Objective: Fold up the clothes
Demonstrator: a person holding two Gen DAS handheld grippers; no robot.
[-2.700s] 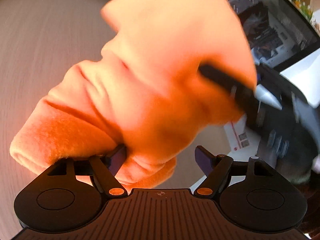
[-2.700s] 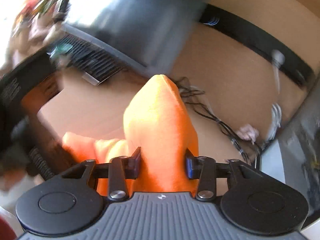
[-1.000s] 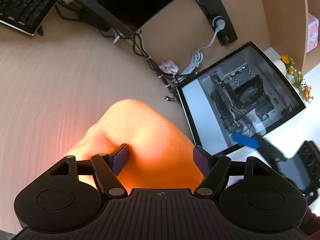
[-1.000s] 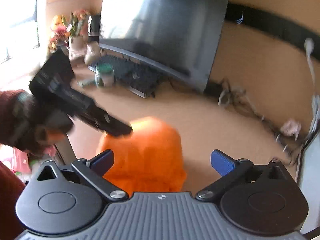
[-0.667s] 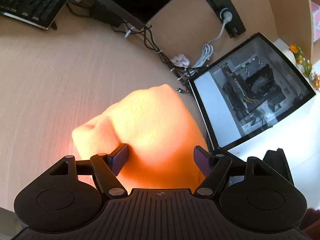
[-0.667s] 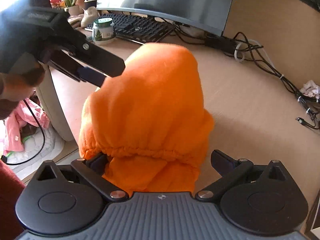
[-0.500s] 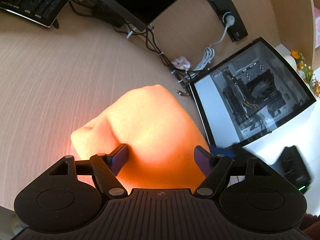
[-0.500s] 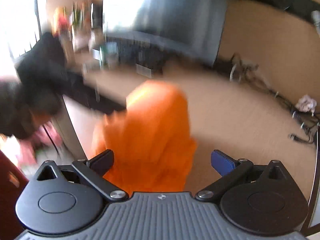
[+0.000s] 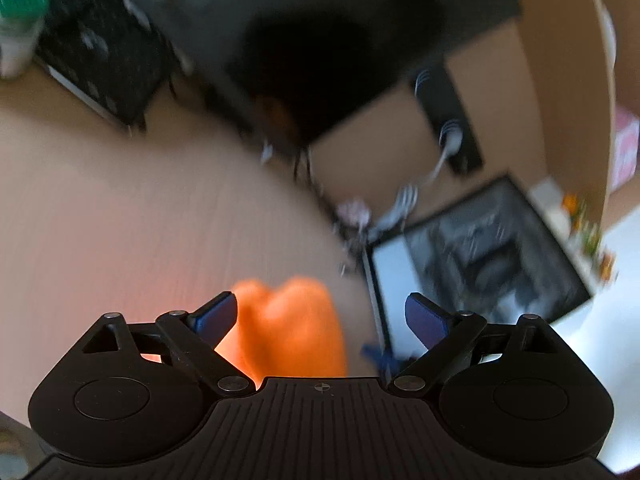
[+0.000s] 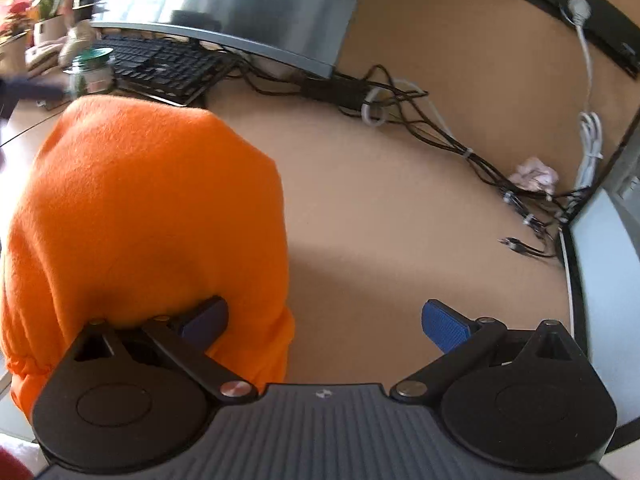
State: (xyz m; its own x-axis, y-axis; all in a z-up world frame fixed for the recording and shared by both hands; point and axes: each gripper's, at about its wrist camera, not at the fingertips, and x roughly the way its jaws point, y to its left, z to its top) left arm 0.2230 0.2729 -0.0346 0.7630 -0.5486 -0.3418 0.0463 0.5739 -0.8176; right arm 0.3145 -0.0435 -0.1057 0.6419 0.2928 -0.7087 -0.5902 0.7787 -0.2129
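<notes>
An orange fleece garment (image 10: 140,208) lies bunched in a rounded heap on the wooden desk (image 10: 400,220), filling the left of the right wrist view. My right gripper (image 10: 324,324) is open. Its left fingertip (image 10: 204,320) rests against the heap's near edge, and its right one hangs over bare desk. The left wrist view is motion-blurred. There, my left gripper (image 9: 320,316) is open above the desk. A small part of the orange garment (image 9: 288,328) shows low between its fingers, and contact cannot be told.
A monitor (image 10: 240,4), a black keyboard (image 10: 160,64) and a green-lidded jar (image 10: 90,68) stand at the back left. Tangled cables (image 10: 420,120) and a crumpled tissue (image 10: 534,174) lie along the back wall. A glass-sided computer case (image 9: 480,264) stands at the right.
The left gripper has pulled back from the garment, which now looks smaller and lower in its blurred view. The right gripper stays open and now sits close against the heap's right side.
</notes>
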